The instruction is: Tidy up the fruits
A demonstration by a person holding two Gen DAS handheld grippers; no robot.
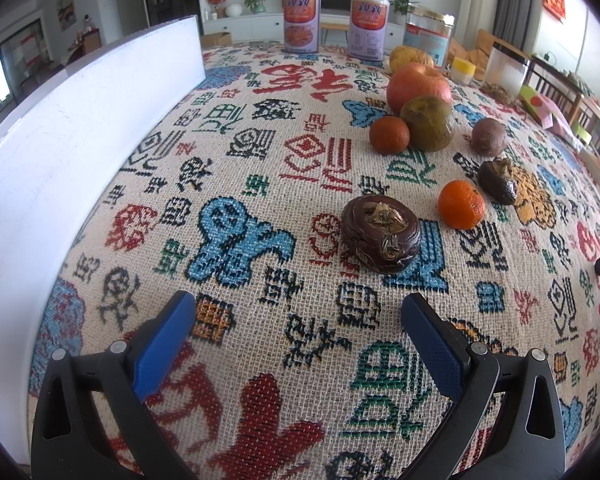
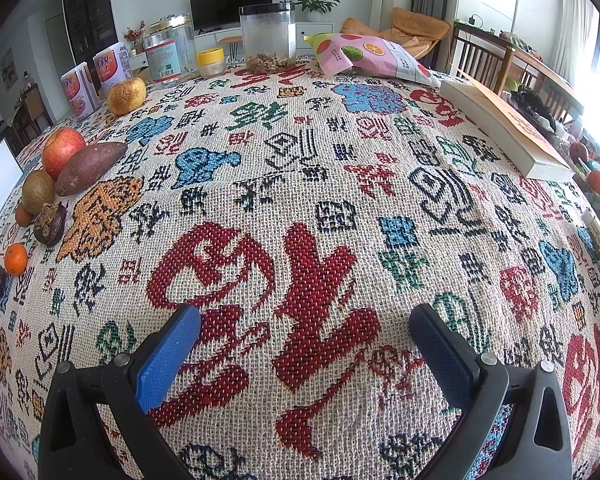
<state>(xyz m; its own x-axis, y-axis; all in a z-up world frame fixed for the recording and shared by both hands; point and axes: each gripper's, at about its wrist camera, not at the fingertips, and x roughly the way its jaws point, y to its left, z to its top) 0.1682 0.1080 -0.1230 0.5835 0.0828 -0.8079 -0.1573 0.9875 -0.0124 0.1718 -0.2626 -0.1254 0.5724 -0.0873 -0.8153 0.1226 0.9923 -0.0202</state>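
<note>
The left tool [image 1: 298,312] hangs low over the counter [image 1: 284,184], and its 2 blue fingers [image 1: 162,344] are wide apart with nothing between them. The right tool [image 2: 304,326] is the same, fingers spread and holding nothing, over a big red sign on the woven cloth [image 2: 300,184]. The fruits sit in a loose bunch ahead and to the right of the left tool. Closest is a dark brown mangosteen [image 1: 381,233], and an orange tangerine [image 1: 461,204] sits just beside it. Past them is a second mangosteen [image 1: 498,181] and a round purple passion fruit [image 1: 488,137]. Farther back a red apple [image 1: 419,86], a green-brown fruit [image 1: 427,123] and a darker tangerine [image 1: 389,135] sit close together, touching or nearly so. A yellow fruit [image 1: 410,58] sits behind the apple. A purple sweet potato [image 2: 91,167] lies beside the apple in the right view. A white board [image 1: 72,140] stands along the left edge.
</note>
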